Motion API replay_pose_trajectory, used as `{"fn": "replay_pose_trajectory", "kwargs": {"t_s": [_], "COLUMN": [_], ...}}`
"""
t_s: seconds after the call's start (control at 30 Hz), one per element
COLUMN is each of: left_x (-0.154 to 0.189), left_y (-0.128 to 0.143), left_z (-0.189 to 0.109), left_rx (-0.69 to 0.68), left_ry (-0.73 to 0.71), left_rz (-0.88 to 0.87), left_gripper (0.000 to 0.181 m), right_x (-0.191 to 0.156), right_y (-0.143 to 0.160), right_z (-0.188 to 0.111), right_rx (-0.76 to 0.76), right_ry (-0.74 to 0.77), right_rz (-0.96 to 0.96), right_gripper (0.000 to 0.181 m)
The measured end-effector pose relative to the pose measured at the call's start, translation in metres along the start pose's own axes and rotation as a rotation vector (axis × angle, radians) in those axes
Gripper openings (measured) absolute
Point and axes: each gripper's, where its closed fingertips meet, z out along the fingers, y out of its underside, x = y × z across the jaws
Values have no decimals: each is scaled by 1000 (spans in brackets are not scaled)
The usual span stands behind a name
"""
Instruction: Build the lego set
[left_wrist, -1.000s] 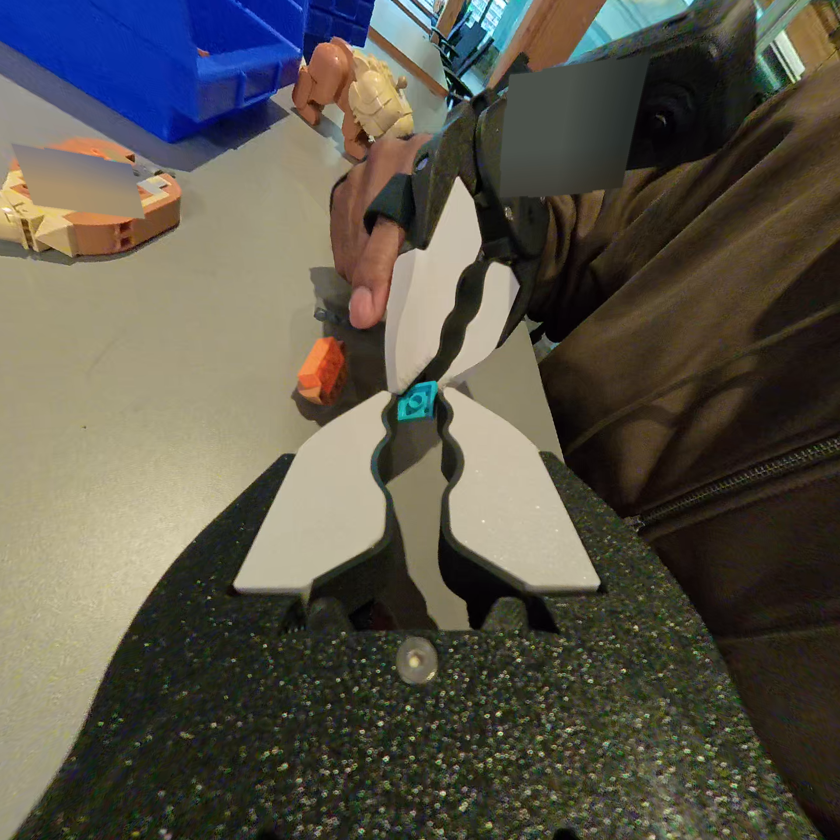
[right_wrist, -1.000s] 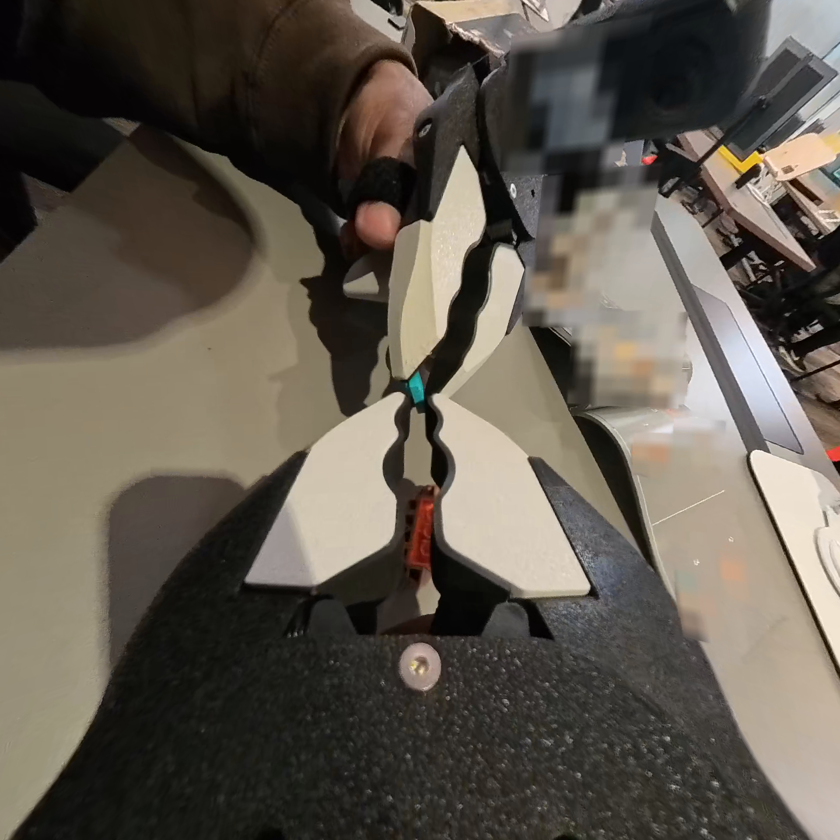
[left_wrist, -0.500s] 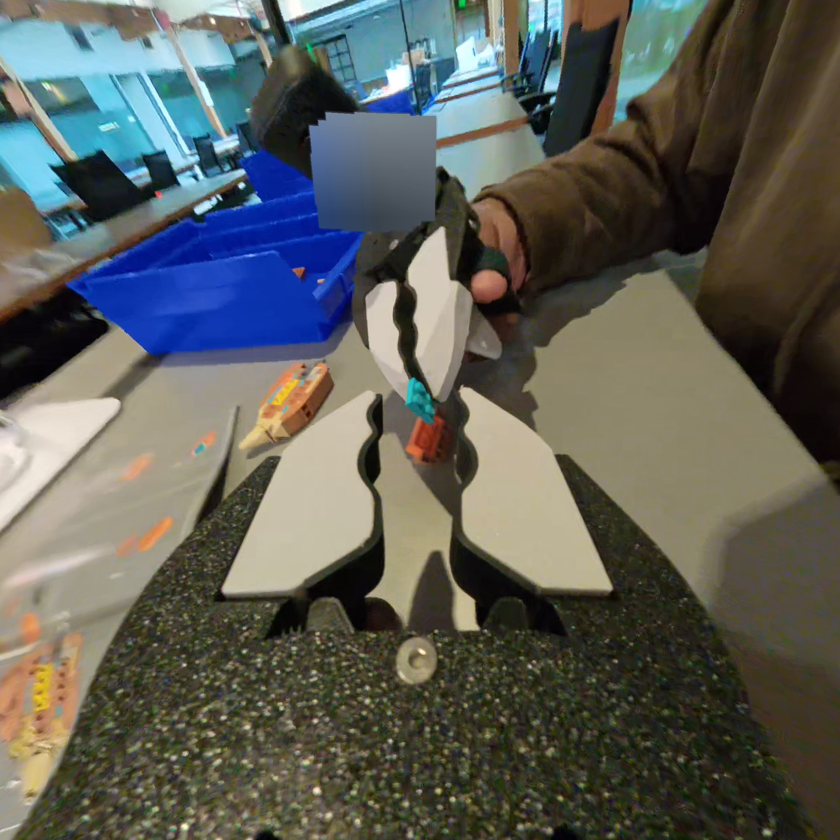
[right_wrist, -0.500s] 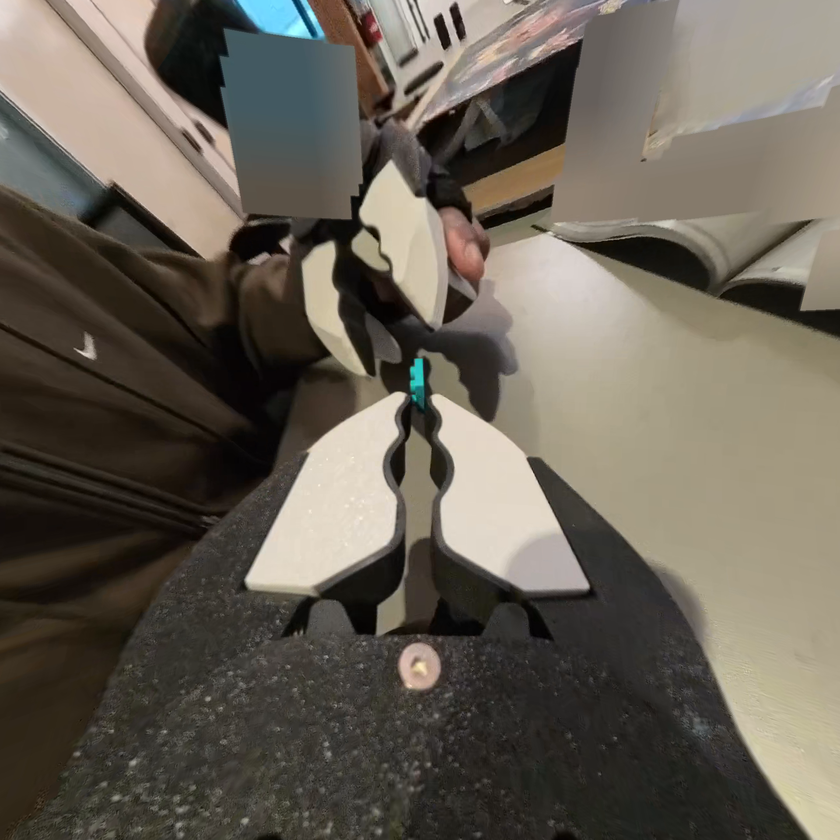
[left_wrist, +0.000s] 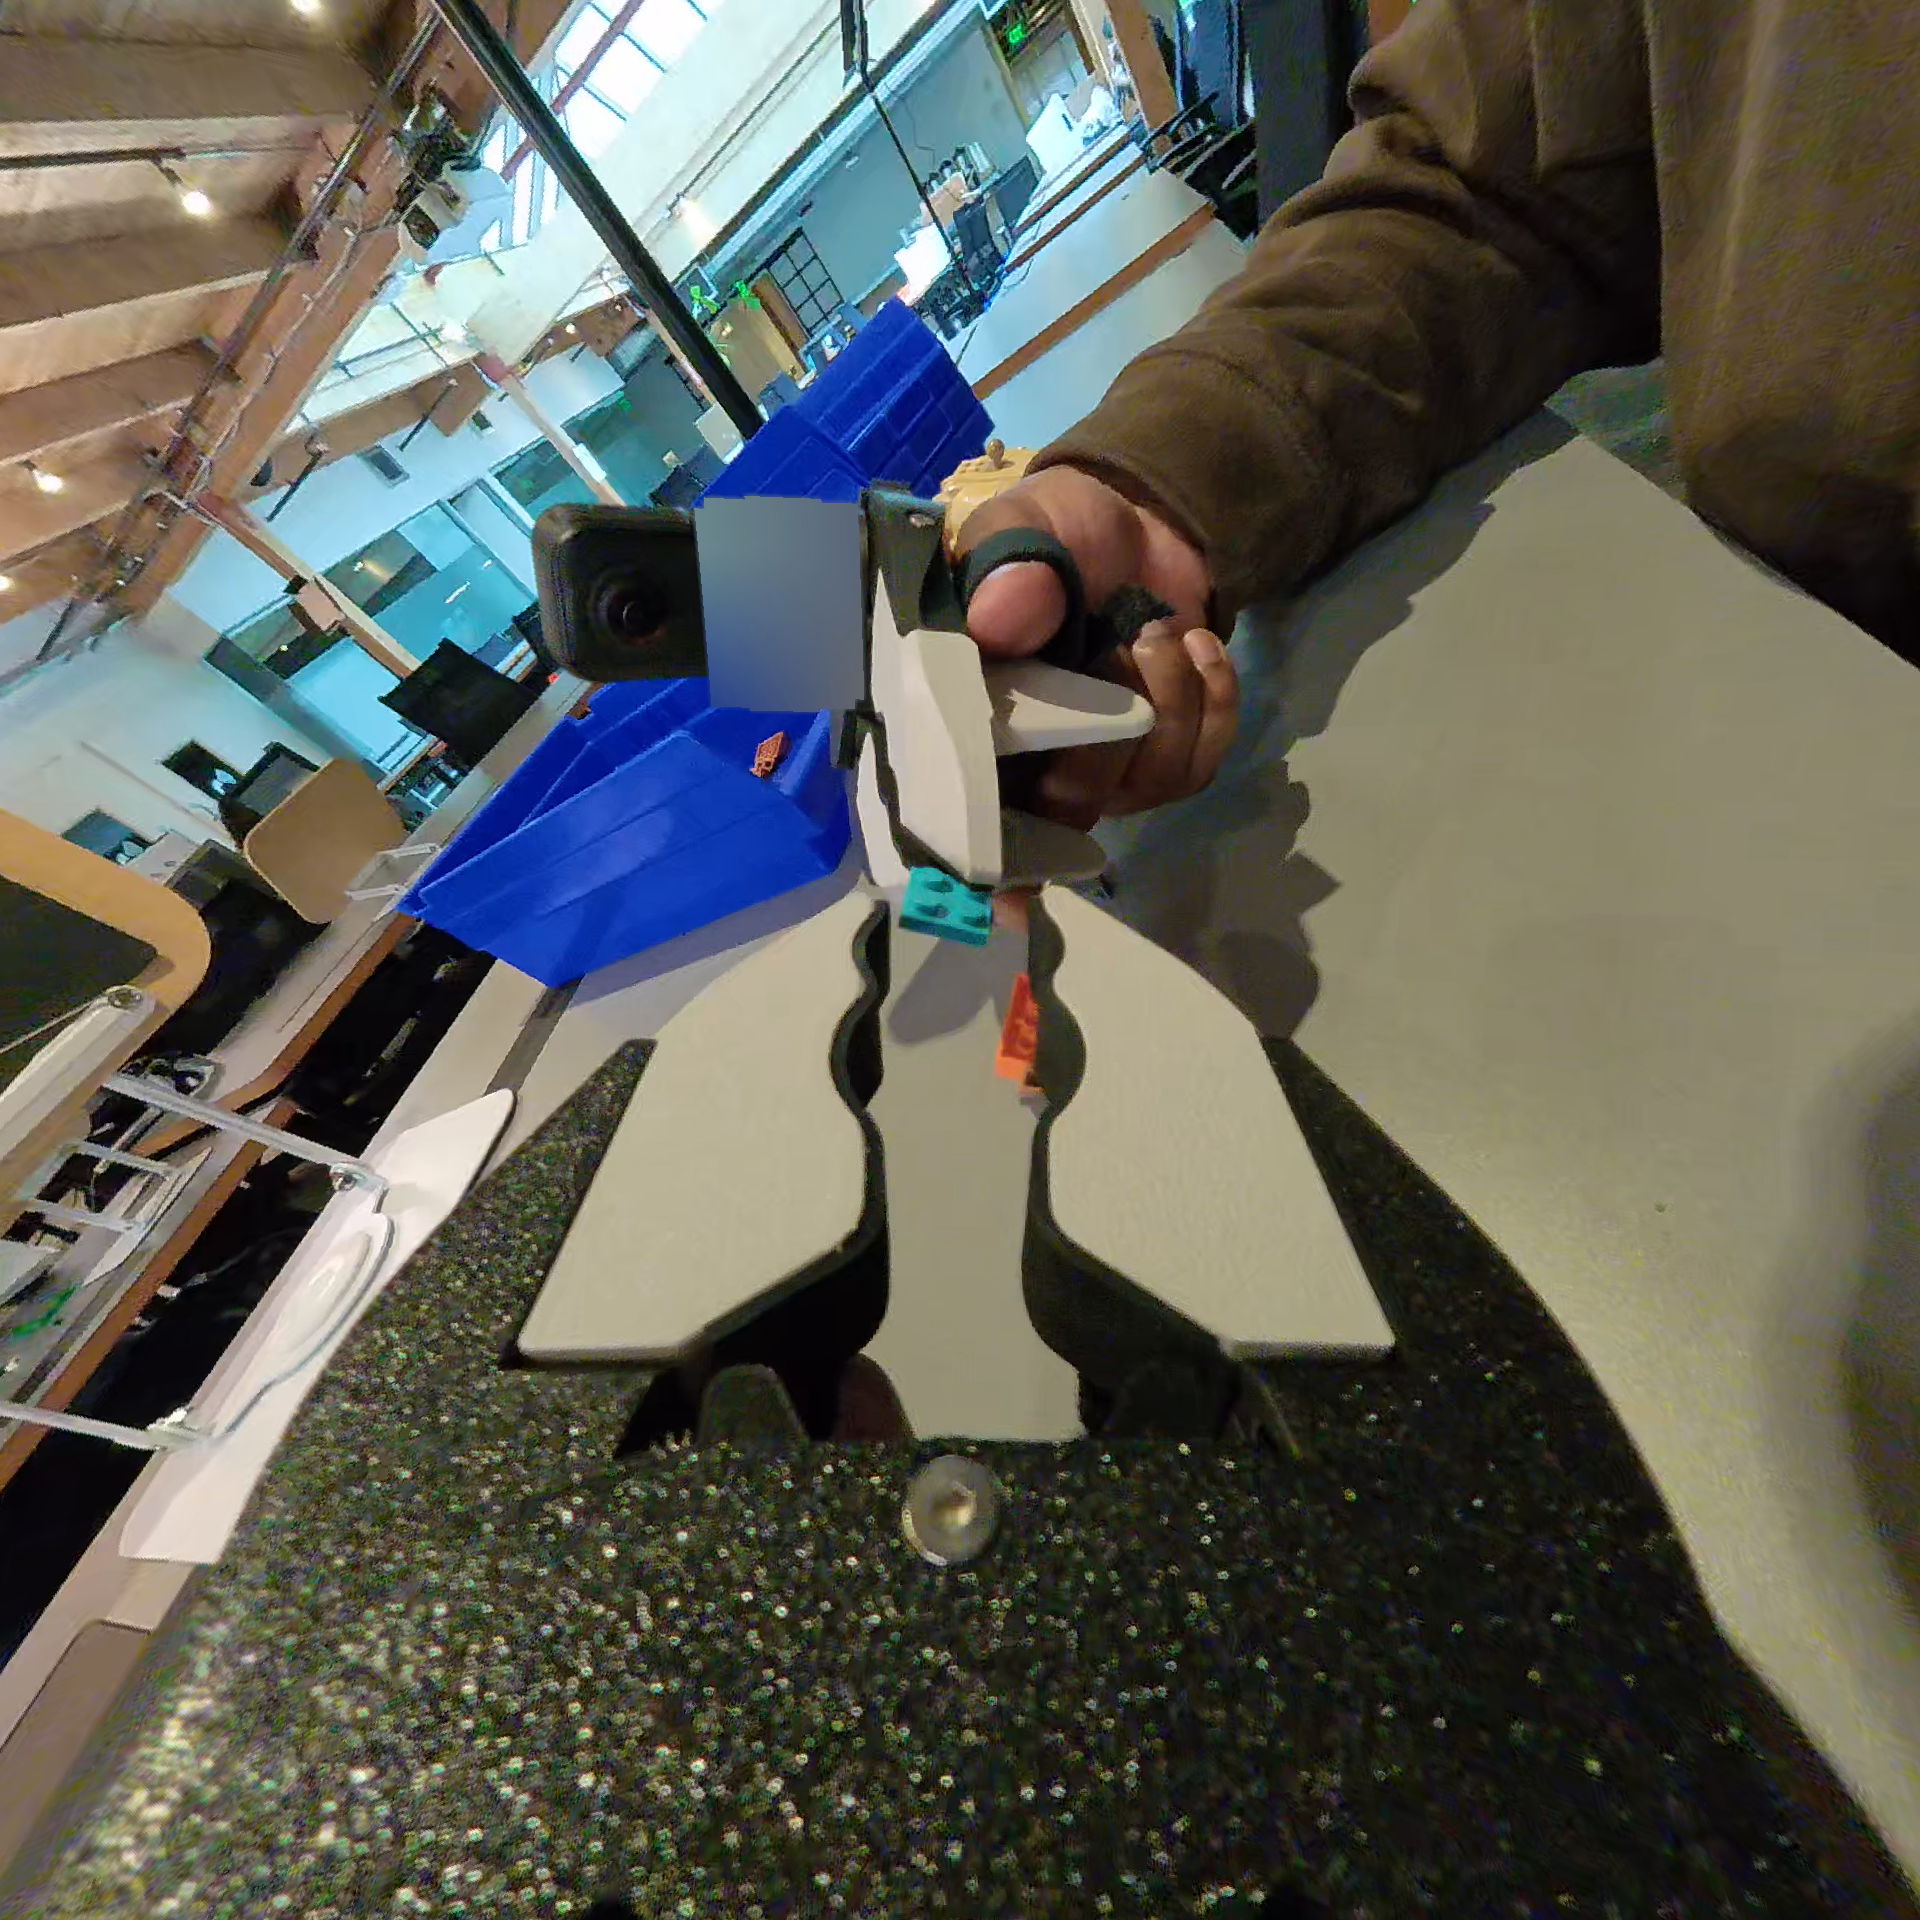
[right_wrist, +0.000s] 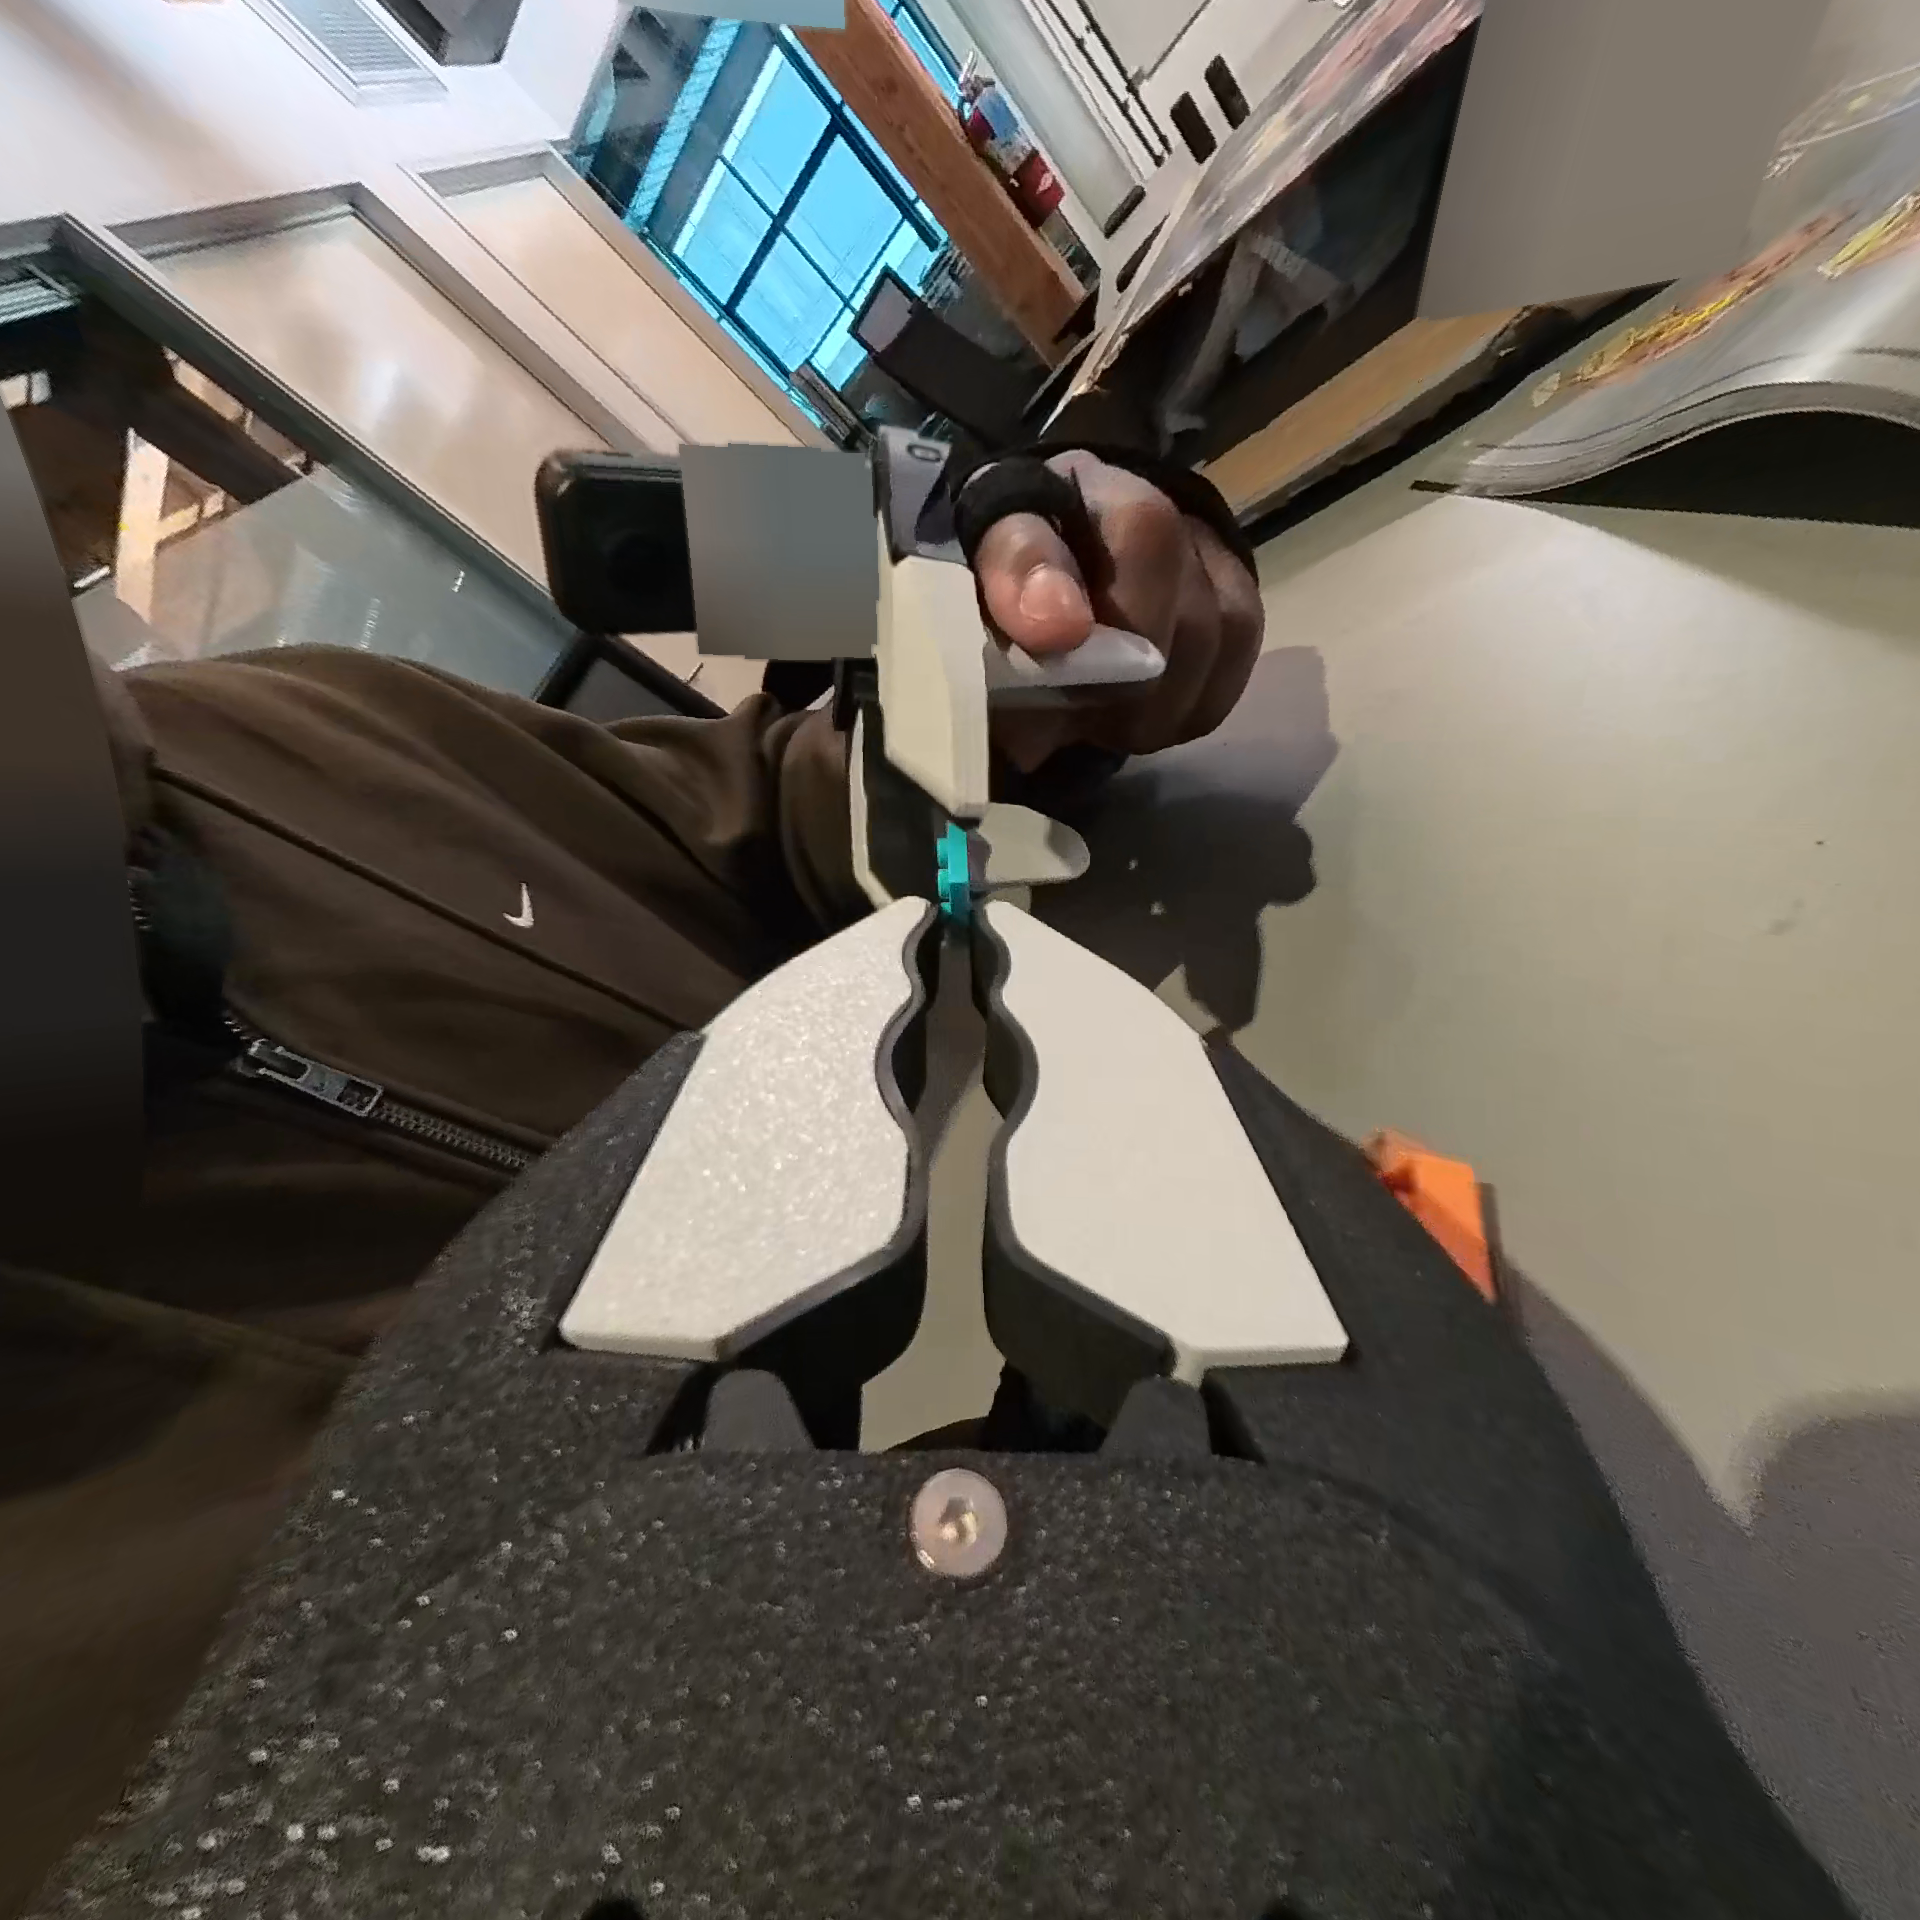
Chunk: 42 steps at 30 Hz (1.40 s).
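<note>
A small teal Lego plate is pinched at the tips of my right gripper, which is shut on it and holds it above the grey table. In the left wrist view the teal plate sits at the mouth of my left gripper, which is open and does not clamp it. The right gripper's fingers come down from above, held by a hand. An orange Lego piece lies on the table under the grippers. It also shows in the right wrist view.
Blue bins stand at the table's far side, with a tan Lego model partly hidden behind the hand. A white tray lies at the left edge. An open booklet lies on the far side. The person's brown jacket is close by. The grippers are tip to tip, or close to it.
My left gripper let go of the teal plate and opened. The right gripper keeps hold of it. Both grippers have tilted upward and now face each other.
</note>
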Motion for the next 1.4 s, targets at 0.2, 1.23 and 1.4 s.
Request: {"fn": "replay_pose_trajectory", "kwargs": {"t_s": [0.2, 1.23, 1.4], "left_x": [1, -17, -16], "left_y": [0, 37, 48], "left_z": [1, 2, 2], "left_rx": [-3, -184, -249], "left_ry": [-10, -5, -3], "left_rz": [42, -357, -426], "left_gripper": [22, 17, 17], "right_x": [-3, 85, 87], "right_y": [4, 50, 33], "right_z": [4, -49, -51], "right_rx": [-16, -485, -462], "right_ry": [-26, 729, 899], "right_rz": [14, -490, -710], "right_gripper": [5, 17, 16]}}
